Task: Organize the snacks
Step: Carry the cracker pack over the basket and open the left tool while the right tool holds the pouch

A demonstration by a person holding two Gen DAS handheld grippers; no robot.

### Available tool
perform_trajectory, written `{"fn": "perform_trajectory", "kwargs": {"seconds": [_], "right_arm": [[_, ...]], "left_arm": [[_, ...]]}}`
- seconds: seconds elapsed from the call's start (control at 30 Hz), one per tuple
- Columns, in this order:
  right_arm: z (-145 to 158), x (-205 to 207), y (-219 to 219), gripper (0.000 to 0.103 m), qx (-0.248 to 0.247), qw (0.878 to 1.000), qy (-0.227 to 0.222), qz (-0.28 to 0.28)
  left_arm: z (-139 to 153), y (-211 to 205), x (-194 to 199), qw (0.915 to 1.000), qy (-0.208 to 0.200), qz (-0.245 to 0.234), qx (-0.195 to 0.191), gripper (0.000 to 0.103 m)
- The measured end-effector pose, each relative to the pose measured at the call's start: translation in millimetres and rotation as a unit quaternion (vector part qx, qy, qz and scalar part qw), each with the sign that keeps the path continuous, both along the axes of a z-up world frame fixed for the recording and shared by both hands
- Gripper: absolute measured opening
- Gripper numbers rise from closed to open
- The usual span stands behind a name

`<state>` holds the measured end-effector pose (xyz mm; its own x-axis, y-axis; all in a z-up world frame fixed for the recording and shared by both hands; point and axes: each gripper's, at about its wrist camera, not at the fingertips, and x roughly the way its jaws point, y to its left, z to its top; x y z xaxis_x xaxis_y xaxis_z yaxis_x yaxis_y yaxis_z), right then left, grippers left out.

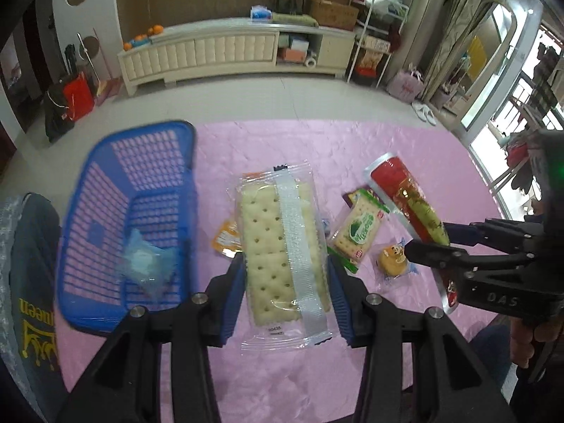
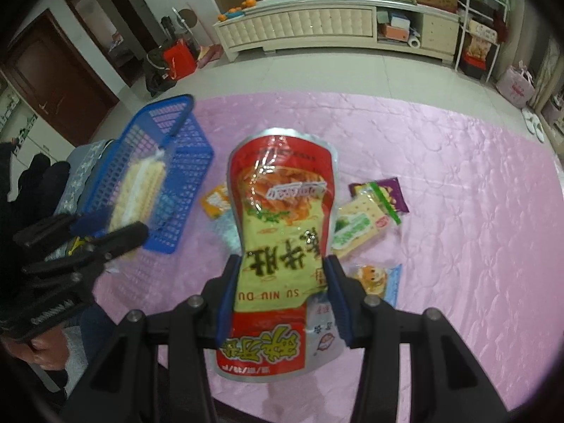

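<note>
Sorting snacks on a table covered with a pink cloth [image 2: 440,176], a person holds a two-finger gripper in each hand, and each one carries a packet above the cloth. The left gripper [image 1: 286,283] pinches a clear-wrapped cracker packet [image 1: 282,243] by its long sides, its blue pads pressed against the wrapper. The right gripper [image 2: 282,296] squeezes a red and yellow snack pouch [image 2: 282,232] at its waist, so the pouch buckles inward between the pads. A blue basket [image 1: 105,190] sits near the left edge of the cloth; it holds one pale blue wrapped sweet [image 1: 146,264] and otherwise looks mostly unfilled. Four snacks lie loose near the middle of the cloth: an orange packet [image 1: 225,238], a green-labelled cracker packet [image 1: 359,227], a purple packet [image 2: 391,194] partly under it, and a small wrapped cake [image 1: 391,262]. By this showing the job is in its early part, with two packets lifted but not yet in the basket and four others waiting.
</note>
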<state>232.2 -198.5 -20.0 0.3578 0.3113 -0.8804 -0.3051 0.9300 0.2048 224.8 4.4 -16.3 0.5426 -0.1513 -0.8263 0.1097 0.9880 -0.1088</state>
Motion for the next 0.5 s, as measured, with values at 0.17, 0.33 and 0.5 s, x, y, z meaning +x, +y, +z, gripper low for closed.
{"fn": "perform_trajectory", "kwargs": {"seconds": [0.17, 0.33, 0.5], "right_arm": [[26, -10, 27, 0.051, -0.015, 1.0, -0.022, 0.01], [48, -12, 54, 0.051, -0.017, 0.999, -0.033, 0.018], [60, -6, 84, 0.051, -0.032, 0.998, -0.04, 0.034]], "left_arm": [[21, 36, -18, 0.9998, -0.008, 0.017, 0.009, 0.042], [46, 65, -35, 0.9988, -0.029, 0.031, 0.024, 0.042], [58, 99, -44, 0.9978, -0.042, 0.049, 0.018, 0.042]]}}
